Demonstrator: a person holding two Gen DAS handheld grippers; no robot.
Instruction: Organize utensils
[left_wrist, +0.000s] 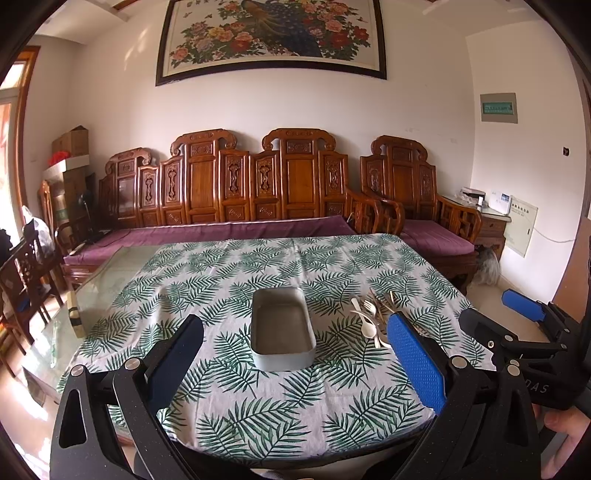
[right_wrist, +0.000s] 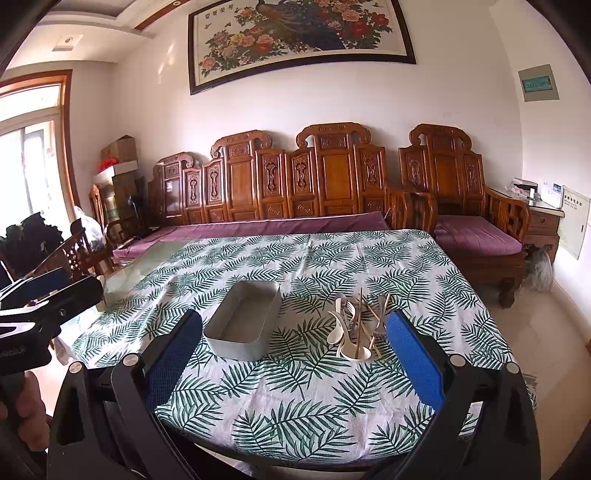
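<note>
Held over the near edge of the table (left_wrist: 110, 273), both grippers, side by side: left gripper (left_wrist: 295, 354) with fingers spread wide, gripping nothing; right gripper (right_wrist: 295, 350) likewise spread wide, nothing between the blue pads (right_wrist: 413, 362). Spread beneath them, a leaf-print cloth (right_wrist: 295, 406) over most of the tabletop, bare glass showing at the left. Set mid-table on the cloth, a grey tray (left_wrist: 282, 328), with nothing inside. Just right of the tray, apart from it, lay the utensils (right_wrist: 356, 325) in a loose heap: white spoons, forks, chopsticks. Past the far edge stood a carved sofa (left_wrist: 236, 184) with purple cushions, and above it hung a painting (left_wrist: 273, 33).
</note>
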